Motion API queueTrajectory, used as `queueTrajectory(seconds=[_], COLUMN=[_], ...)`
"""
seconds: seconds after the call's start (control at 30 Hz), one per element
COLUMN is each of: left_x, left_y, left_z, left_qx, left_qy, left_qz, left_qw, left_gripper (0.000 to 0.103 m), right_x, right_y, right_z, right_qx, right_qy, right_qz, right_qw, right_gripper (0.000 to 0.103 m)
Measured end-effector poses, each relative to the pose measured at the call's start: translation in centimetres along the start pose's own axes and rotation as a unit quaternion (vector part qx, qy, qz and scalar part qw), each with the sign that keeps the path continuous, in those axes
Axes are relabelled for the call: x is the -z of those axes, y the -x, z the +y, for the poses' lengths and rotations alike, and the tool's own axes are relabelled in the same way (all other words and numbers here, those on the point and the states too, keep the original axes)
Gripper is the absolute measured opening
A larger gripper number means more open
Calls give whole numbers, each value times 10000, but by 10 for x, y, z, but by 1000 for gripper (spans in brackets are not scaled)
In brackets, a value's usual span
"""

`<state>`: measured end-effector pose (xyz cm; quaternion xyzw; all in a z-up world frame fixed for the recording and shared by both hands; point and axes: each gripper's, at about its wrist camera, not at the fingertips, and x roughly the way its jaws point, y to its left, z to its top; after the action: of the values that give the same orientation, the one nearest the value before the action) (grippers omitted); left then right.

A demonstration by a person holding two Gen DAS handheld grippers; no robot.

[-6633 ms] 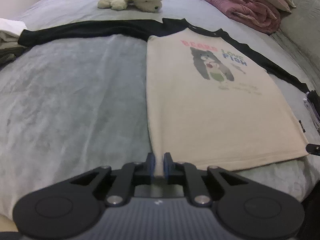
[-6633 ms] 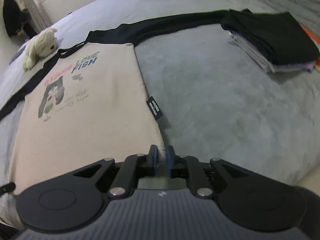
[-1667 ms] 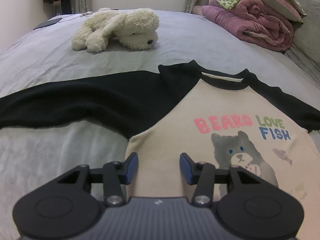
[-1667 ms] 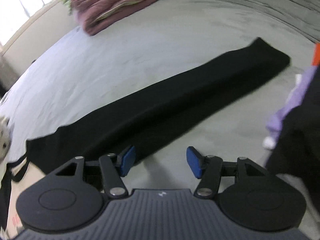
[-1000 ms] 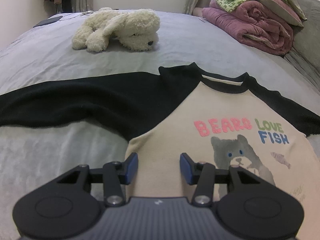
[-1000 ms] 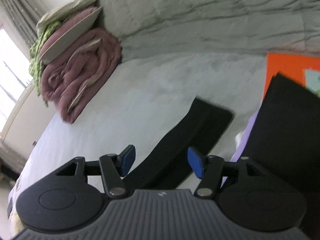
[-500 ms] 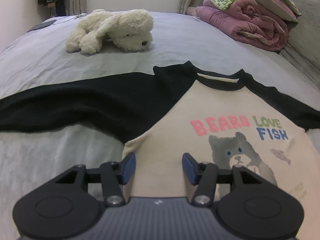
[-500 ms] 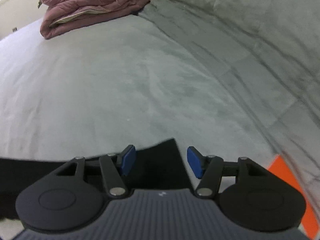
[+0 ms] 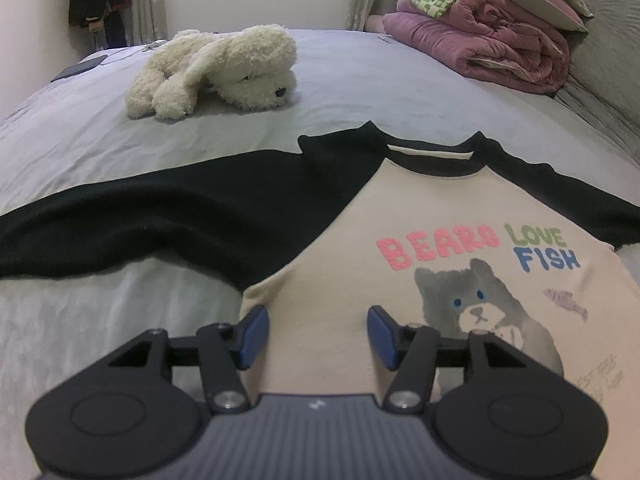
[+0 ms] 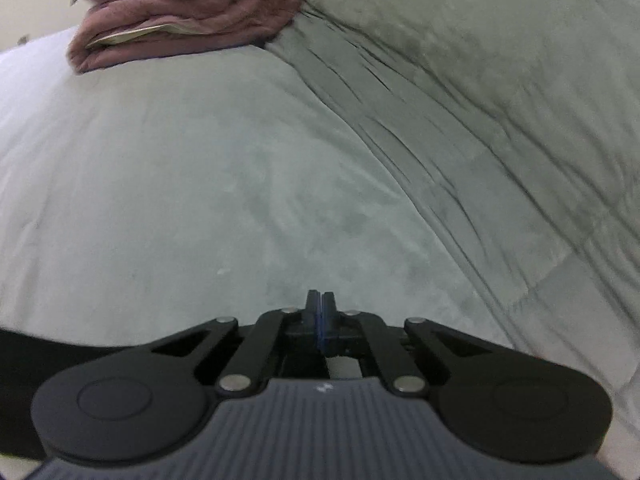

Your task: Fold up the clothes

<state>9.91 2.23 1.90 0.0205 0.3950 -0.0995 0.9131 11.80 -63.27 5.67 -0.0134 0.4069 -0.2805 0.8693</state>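
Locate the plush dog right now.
Left wrist view, upper left of centre: the plush dog lies on the grey bed, beyond the shirt's black sleeve and left of the folded maroon quilt. It is not in the right wrist view.

- The left gripper point(image 9: 316, 330) is built of matte black linkage arms, tipped with blue pads point(image 9: 252, 336).
- Silver screw heads are set at the pivots.
- A ribbed dark grey housing with a small white mark is flanked by two round black discs.
- The right gripper point(image 10: 320, 312) is made alike.
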Motion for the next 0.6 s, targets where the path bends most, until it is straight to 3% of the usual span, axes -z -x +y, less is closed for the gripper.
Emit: queueTrajectory(seconds=[0.1,0.13,0.17,0.27,0.43,0.53,0.57,0.6], left_x=[0,0,0,0,1,1,1,1], left_y=[0,0,0,0,1,2,2,2], left_z=[0,0,0,0,1,1,1,0], left_qx=[2,2,2,19,52,61,59,51], left_qy=[1,-2,-6,-2,-51,-54,-57,-70], left_qz=[-3,-4,-6,-6,4,15,17,14], left_qw=[10000,10000,10000,10000,10000,10000,10000,10000], left_gripper=[57,57,57,57,57,57,57,57], right_x=[4,5,7,15,25,31,29,28], right_y=[8,12,18,33,17,16,15,15], right_z=[30,45,63,110,148,154,150,149], right_qx=[-853,-1153,-1335,-1613,-1905,-2013,-2160,-2208], right_qy=[605,958,1426,2606,3189,3281,3158,3109], right_qz=[-58,-53,-138,-449,-38,-60,18,50], right_qw=[9945,9887,9806,9508,9284,9229,9239,9244], right_gripper=[27,49,55,55,52,36,18,8])
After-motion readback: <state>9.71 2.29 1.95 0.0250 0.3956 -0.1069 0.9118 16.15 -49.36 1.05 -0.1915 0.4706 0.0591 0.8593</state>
